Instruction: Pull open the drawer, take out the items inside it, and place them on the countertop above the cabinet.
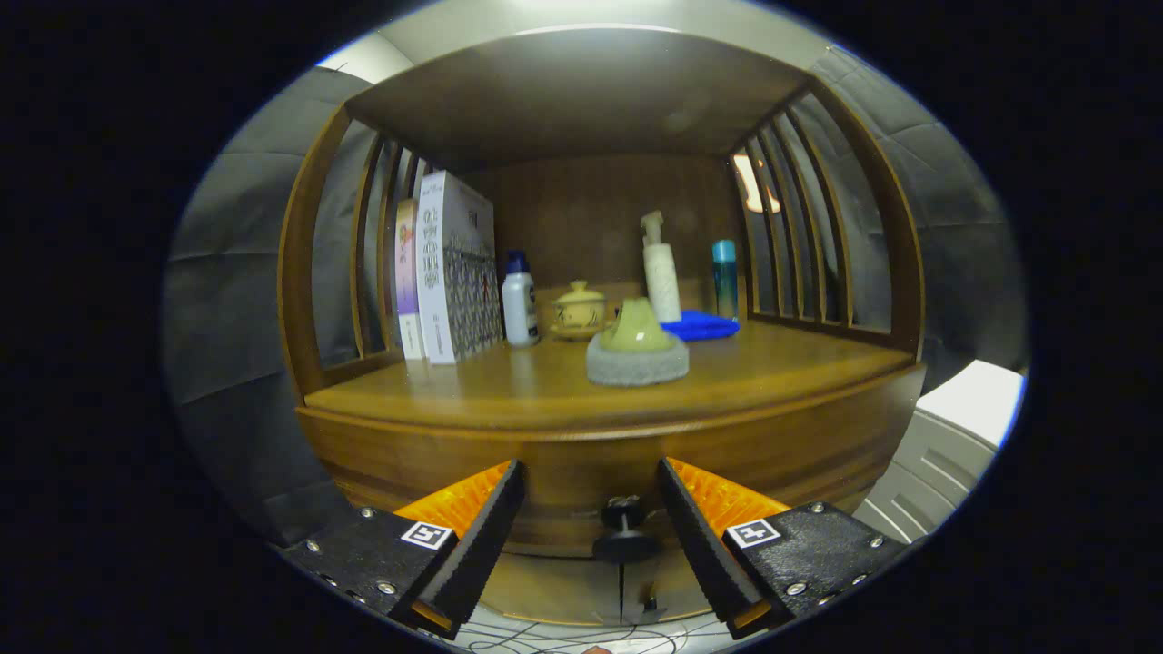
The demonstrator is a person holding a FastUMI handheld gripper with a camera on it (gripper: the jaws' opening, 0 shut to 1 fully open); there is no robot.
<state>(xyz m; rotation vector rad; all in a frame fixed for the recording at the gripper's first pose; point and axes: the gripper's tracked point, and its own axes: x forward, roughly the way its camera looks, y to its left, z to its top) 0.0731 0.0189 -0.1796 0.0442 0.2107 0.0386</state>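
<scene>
The wooden cabinet's drawer front (581, 472) runs below the countertop (545, 391) and looks closed; its contents are hidden. A dark round knob (625, 531) sticks out of the drawer front. My gripper (591, 518) is open, its two fingers spread on either side of the knob and not touching it. A green cone on a grey round base (637, 347) stands on the countertop just beyond the fingers.
At the back of the countertop stand boxed books (450, 272), a white bottle with a blue cap (519, 302), a small lidded pot (579, 311), a pump bottle (661, 270), a blue cloth (700, 325) and a teal bottle (724, 275). Slatted wooden sides and a top panel enclose it.
</scene>
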